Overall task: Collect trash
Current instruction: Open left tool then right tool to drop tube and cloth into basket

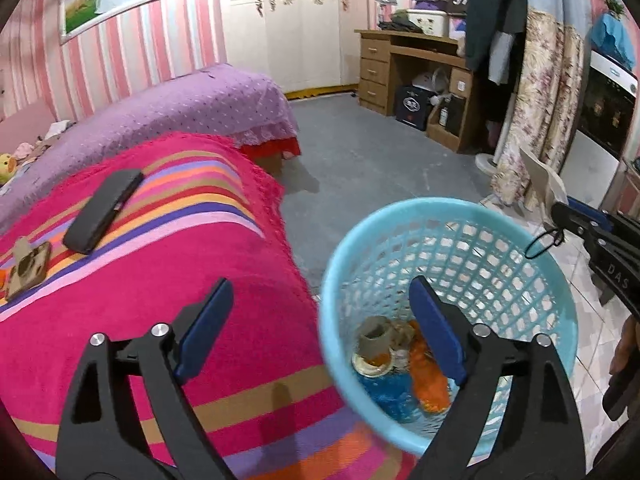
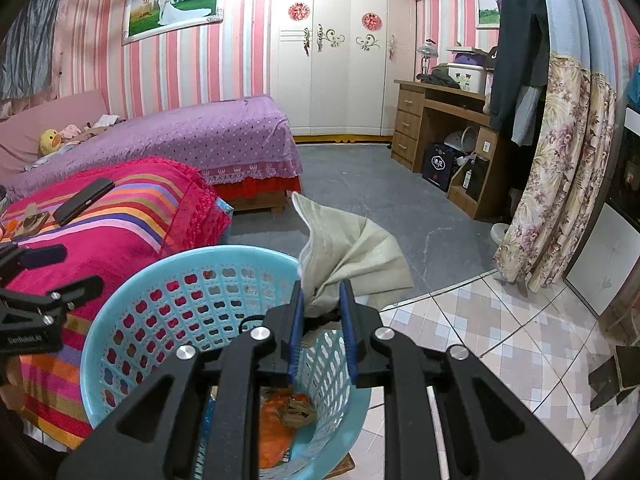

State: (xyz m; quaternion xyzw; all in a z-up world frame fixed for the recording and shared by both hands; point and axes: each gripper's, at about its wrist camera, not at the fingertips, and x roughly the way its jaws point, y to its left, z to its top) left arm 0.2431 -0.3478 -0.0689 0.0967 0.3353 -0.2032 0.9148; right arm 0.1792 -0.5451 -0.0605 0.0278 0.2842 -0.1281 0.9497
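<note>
A light blue mesh basket (image 1: 448, 216) stands beside the striped pink blanket (image 1: 120, 280); it also shows in the right wrist view (image 2: 192, 264). Inside lie an orange wrapper (image 1: 430, 380), a tape roll (image 1: 374, 340) and a blue wrapper (image 1: 390, 392). My left gripper (image 1: 322, 322) is open and empty over the basket's near left rim. My right gripper (image 2: 323, 292) is shut on a crumpled pale green face mask (image 2: 352, 244) above the basket's right rim; in the left wrist view the right gripper (image 1: 568, 216) shows with the mask (image 1: 540, 180) and a black loop.
On the blanket lie a black phone-like slab (image 1: 104, 210) and a cardboard scrap (image 1: 26, 268). A purple bed (image 1: 180, 108) is behind, a wooden desk (image 1: 416, 76) and floral curtain (image 1: 536, 120) to the right. Tiled floor (image 2: 500, 340) lies right of the basket.
</note>
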